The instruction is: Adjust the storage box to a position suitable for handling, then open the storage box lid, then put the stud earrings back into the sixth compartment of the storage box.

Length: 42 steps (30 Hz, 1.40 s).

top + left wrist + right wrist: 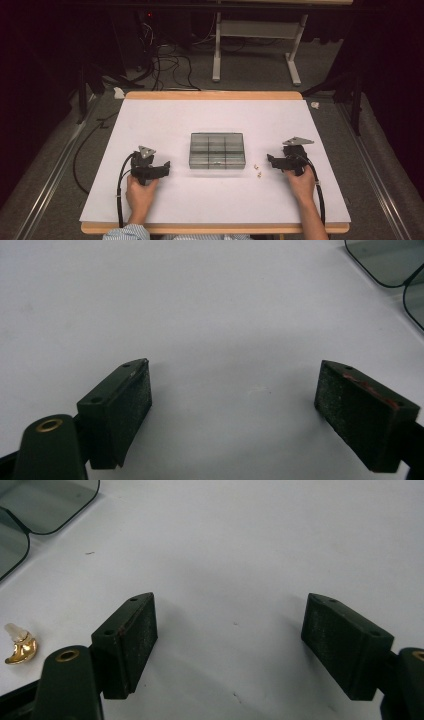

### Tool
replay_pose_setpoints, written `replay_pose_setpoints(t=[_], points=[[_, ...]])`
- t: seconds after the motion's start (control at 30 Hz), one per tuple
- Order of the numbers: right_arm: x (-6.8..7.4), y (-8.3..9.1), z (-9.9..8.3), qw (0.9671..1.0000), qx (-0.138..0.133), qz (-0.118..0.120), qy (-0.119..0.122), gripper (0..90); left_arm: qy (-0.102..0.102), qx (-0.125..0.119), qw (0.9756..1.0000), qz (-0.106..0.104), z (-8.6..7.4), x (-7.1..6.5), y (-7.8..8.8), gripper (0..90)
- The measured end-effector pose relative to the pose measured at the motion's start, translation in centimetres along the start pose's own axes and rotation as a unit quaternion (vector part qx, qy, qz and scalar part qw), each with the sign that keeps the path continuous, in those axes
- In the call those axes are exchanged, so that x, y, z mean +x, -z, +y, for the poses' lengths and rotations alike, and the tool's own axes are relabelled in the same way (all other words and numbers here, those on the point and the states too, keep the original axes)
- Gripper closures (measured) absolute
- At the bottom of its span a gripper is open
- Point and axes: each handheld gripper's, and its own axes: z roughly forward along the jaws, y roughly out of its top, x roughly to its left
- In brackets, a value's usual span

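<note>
Both jaws apart, empty | gold earring (20, 647) near right gripper (230, 640)

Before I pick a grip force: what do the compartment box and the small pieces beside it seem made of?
Compartment box: likely smoky translucent plastic; the dividers show through. Small pieces: the one in the right gripper view looks like shiny gold-coloured metal with a whitish tip, perhaps plastic.

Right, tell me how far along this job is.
Nothing looks done yet. The clear compartment box sits shut in the middle of the white table, and two small gold pieces lie loose beside it. Nothing is in hand: the left hand-held gripper and the right hand-held gripper rest open and empty either side. Any picking up of the pieces is still ahead.
</note>
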Motion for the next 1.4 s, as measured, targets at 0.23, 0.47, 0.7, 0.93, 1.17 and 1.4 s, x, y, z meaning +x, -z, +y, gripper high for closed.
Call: replay_pose_setpoints(t=[0.23, 0.47, 0.7, 0.93, 1.17, 1.4], points=[[0.0, 0.0, 0.0, 1.0, 0.0, 0.0, 0.0, 22.3, 0.0, 0.0, 1.0, 0.0, 0.0, 0.0, 0.0, 15.3], [0.0, 0.0, 0.0, 1.0, 0.0, 0.0, 0.0, 22.3, 0.0, 0.0, 1.0, 0.001, 0.01, -0.01, -0.01, 15.3], [0.0, 0.0, 0.0, 1.0, 0.0, 0.0, 0.0, 22.3, 0.0, 0.0, 1.0, 0.0, 0.01, 0.0, -0.01, 15.2], [0.01, -0.02, 0.0, 1.0, -0.001, -0.001, 0.001, 22.4, 0.001, 0.0, 1.0, 0.0, 0.01, 0.0, -0.01, 15.2], [0.02, -0.03, 0.05, 1.0, 0.001, -0.002, 0.002, 22.2, 0.0, 0.0, 1.0, 0.001, 0.02, 0.0, -0.02, 15.3], [-0.04, -0.03, 0.11, 1.0, 0.003, 0.003, 0.002, 21.4, 0.001, 0.0, 1.0, 0.001, 0.03, 0.0, -0.02, 15.2]])
